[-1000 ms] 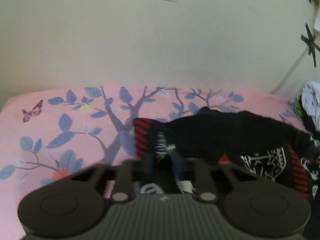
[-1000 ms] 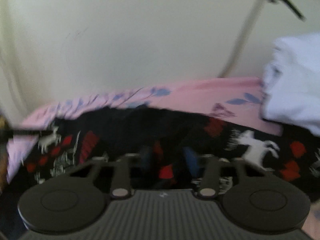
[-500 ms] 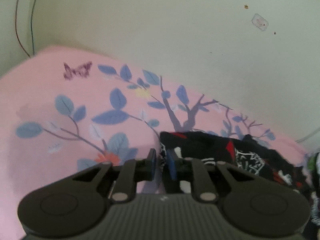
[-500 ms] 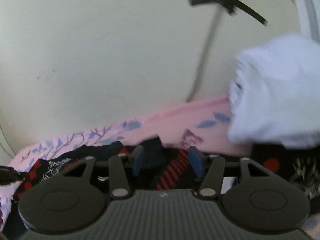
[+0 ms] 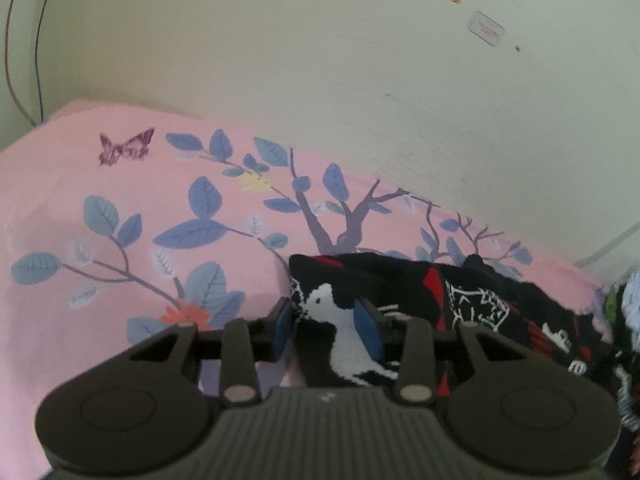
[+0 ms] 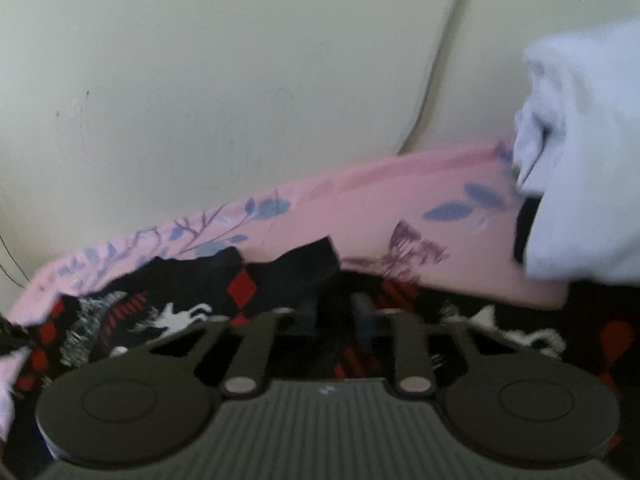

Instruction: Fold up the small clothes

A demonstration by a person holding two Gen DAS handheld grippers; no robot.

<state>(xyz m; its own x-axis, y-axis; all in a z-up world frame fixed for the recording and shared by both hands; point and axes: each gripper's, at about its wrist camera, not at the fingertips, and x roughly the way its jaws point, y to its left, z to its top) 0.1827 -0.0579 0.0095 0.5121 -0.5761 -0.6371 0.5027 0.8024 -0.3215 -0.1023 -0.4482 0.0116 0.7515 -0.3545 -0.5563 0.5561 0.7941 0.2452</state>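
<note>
**Both grippers at the black garment's edges — slip and snag risks**

Left wrist view: left gripper [image 5: 326,326] sits low centre of frame, jaws parted a moderate way, blue pads [image 5: 368,328] straddling the near left corner of the black patterned garment [image 5: 400,292]. Cloth lies between the pads, but neither visibly presses on it, so nothing is gripped. The garment lies rumpled on the pink floral sheet [image 5: 120,208], running from centre to lower right. Risk: closing here may pinch the sheet along with the corner, or catch one layer only, so the fold drags crooked.

Right wrist view: blurred. Right gripper [image 6: 336,316] low centre, over the same garment [image 6: 180,312]; pads look fairly close together, but whether they hold cloth I cannot tell. White clothing [image 6: 580,160] sits at right of frame, near the gripper. Risk: a sweep rightward could knock or catch it.
</note>
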